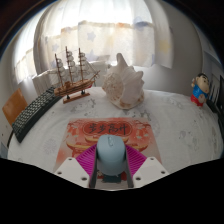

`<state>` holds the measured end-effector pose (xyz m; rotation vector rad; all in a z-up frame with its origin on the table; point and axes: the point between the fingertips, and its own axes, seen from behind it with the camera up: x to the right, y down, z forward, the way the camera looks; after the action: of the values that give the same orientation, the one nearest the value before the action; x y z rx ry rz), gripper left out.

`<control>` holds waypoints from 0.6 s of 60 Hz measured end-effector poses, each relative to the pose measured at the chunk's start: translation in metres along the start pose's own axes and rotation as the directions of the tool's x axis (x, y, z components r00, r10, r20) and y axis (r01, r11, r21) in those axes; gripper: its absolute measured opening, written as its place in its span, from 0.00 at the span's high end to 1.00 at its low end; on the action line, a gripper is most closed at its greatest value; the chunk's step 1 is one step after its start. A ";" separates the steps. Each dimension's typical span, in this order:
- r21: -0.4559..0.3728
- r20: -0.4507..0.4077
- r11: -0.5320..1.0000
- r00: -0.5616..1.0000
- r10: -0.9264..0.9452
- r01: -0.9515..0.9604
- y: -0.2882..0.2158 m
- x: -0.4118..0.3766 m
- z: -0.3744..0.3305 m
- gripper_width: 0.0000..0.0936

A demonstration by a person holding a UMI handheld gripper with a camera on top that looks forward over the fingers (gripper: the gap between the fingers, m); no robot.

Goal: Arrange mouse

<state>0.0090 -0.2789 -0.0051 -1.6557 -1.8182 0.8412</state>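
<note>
A light blue computer mouse [111,156] sits between my gripper's [111,168] two fingers, whose magenta pads [84,158] press against its sides. It is held just above an orange patterned mouse mat [108,130] lying on the white table [180,125]. The fingers are shut on the mouse; its rear end is hidden between them.
A model sailing ship [74,75] stands at the back left, a large white seashell [123,83] at the back centre. A dark keyboard [30,112] lies at the left. A small toy figure [202,90] stands at the far right. Curtains hang behind.
</note>
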 end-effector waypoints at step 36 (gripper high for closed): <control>-0.125 -0.129 0.992 0.991 -0.036 0.020 -0.015 0.005 -0.238 0.10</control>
<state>0.1758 -0.2528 0.1630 -1.7152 -1.8297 0.6041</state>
